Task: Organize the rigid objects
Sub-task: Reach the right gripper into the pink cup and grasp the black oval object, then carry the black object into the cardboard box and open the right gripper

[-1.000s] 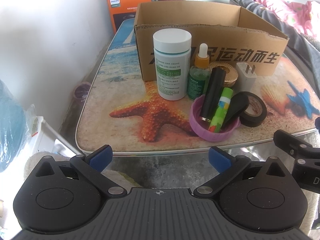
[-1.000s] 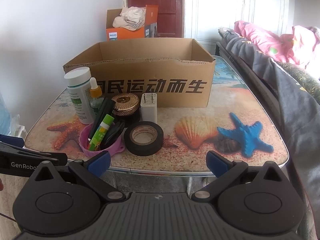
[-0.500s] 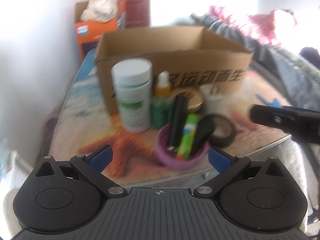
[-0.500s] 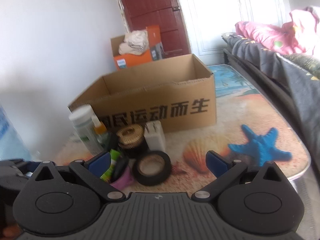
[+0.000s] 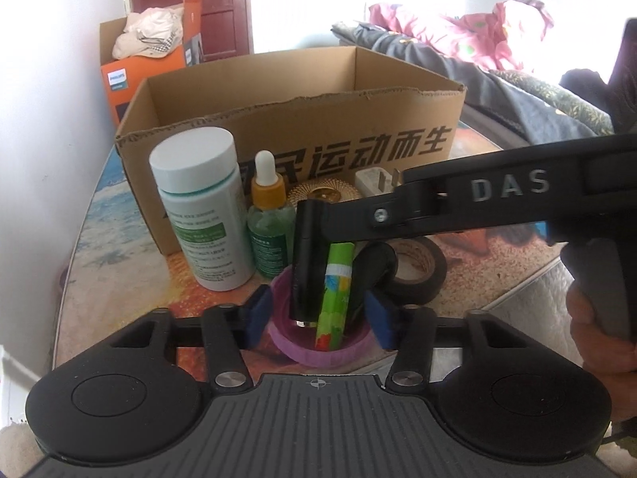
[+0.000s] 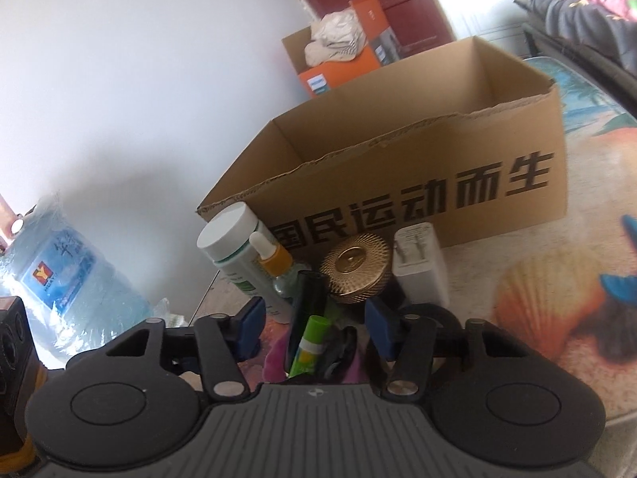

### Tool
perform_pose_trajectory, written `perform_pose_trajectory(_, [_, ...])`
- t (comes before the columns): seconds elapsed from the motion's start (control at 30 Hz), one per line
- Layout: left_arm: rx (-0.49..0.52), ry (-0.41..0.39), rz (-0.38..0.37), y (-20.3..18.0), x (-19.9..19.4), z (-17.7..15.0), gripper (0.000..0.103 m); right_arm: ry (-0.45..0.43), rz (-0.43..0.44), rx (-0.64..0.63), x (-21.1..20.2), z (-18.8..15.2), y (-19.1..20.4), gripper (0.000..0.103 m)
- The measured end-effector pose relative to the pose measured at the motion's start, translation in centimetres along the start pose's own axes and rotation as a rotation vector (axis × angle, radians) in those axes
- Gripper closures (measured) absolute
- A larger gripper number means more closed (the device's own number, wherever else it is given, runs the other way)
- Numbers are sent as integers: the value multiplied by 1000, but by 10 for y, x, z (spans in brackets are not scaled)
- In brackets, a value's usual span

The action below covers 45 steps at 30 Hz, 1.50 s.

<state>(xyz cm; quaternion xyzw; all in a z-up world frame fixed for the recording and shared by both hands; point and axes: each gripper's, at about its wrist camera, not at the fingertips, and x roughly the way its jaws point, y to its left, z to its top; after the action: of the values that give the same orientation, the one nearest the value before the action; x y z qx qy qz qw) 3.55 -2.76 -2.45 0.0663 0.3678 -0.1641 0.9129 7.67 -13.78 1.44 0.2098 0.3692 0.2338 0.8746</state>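
A purple cup (image 5: 318, 354) near the table's front edge holds a black tube (image 5: 306, 263), a green stick (image 5: 336, 298) and a black curved piece. My left gripper (image 5: 320, 316) straddles the cup; its jaws are closing and the blue pads (image 5: 258, 314) lie against the cup's two sides. My right gripper (image 6: 314, 326) hangs over the cup with jaws closing, the black tube (image 6: 306, 302) and green stick (image 6: 310, 342) between its pads, untouched. In the left wrist view one of its fingers (image 5: 358, 215) crosses from the right to the tube's top.
Behind the cup stand a white bottle (image 5: 203, 207), a dropper bottle (image 5: 268, 231), a gold lid (image 5: 322, 191), a white charger (image 5: 374, 181) and a black tape roll (image 5: 422, 267). An open cardboard box (image 5: 199, 139) sits behind them. A water jug (image 6: 59, 271) is left of the table.
Both grippers moved in over the purple cup and their jaws narrowed from wide open. The right gripper swung in from the right, across the left wrist view.
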Motion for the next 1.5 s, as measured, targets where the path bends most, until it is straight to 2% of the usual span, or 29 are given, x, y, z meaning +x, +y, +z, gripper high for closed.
perform_pose_trajectory(0.13, [18,-5,-21,-3,0,-2,64,13,1,57,-3,-3,-14,57])
perform_pose_trajectory(0.27, [46,-6,-34,-7,1,-4,68,40,25,148,2,-10,-30,64])
perform_pose_trajectory(0.5, [82,-17,-32,-11,4,-4,71,43,76,208,10,-16,-40,87])
perform_pose_trajectory(0.63, [84,-33,-33,-12,0,-3,71,27,72,190,2,-14,-37,88])
perform_pose_trajectory(1.0, [192,-112,-15,-33,-5,2,70,-35,5,44,-22,-1,-10,88])
perform_pose_trajectory(1.17, [223,-152,-7,-38,-5,4,70,-28,8,17,-22,4,-4,88])
perform_pose_trajectory(1.37, [204,-200,-22,-35,-18,14,73,-33,18,-48,-34,16,15,89])
perform_pose_trajectory(1.5, [183,-262,-29,-29,-33,32,75,-54,28,-111,-45,38,34,89])
